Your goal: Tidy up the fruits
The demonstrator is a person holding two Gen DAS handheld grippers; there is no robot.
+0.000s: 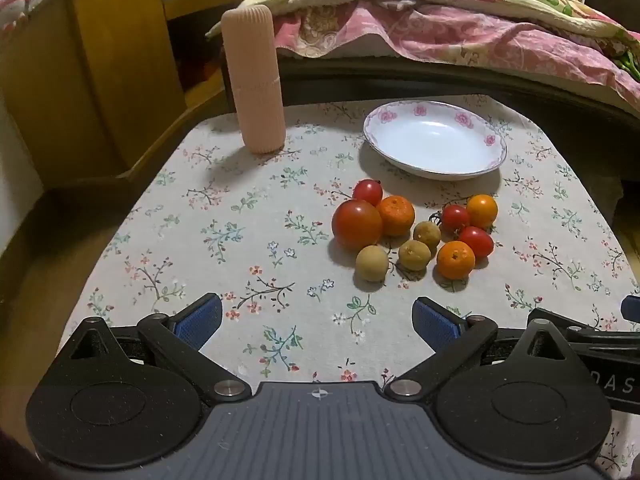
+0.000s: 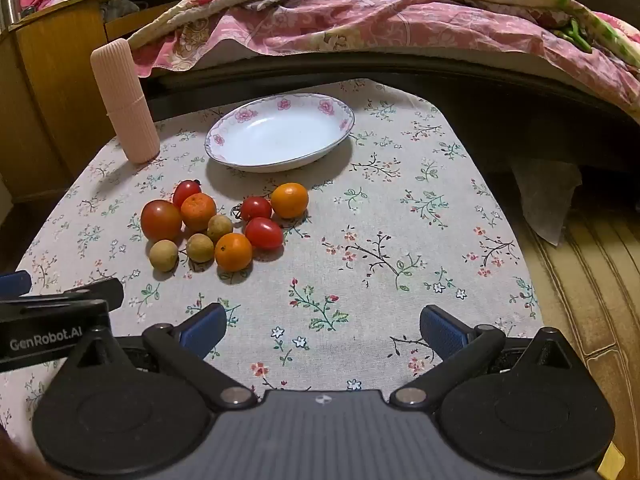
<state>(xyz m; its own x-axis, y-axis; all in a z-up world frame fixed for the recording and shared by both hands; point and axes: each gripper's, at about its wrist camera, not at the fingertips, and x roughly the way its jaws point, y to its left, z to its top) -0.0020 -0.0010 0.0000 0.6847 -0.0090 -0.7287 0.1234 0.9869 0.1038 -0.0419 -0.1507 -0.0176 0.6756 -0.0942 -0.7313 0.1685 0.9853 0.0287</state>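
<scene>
A cluster of small fruits lies on the floral tablecloth: a large tomato (image 1: 356, 224) (image 2: 161, 220), small red tomatoes (image 1: 475, 241) (image 2: 263, 233), oranges (image 1: 455, 259) (image 2: 233, 252) and brownish longans (image 1: 372, 263) (image 2: 163, 255). An empty white plate (image 1: 435, 139) (image 2: 280, 132) with pink flowers sits just behind them. My left gripper (image 1: 318, 322) is open and empty, near the table's front, left of the fruits. My right gripper (image 2: 323, 330) is open and empty, right of the fruits.
A tall ribbed pink container (image 1: 254, 80) (image 2: 125, 102) stands at the back left of the table. A bed with a pink quilt (image 1: 460, 28) lies behind the table. A wooden cabinet (image 1: 100, 80) stands at the left. The floor (image 2: 592, 280) drops off at the right.
</scene>
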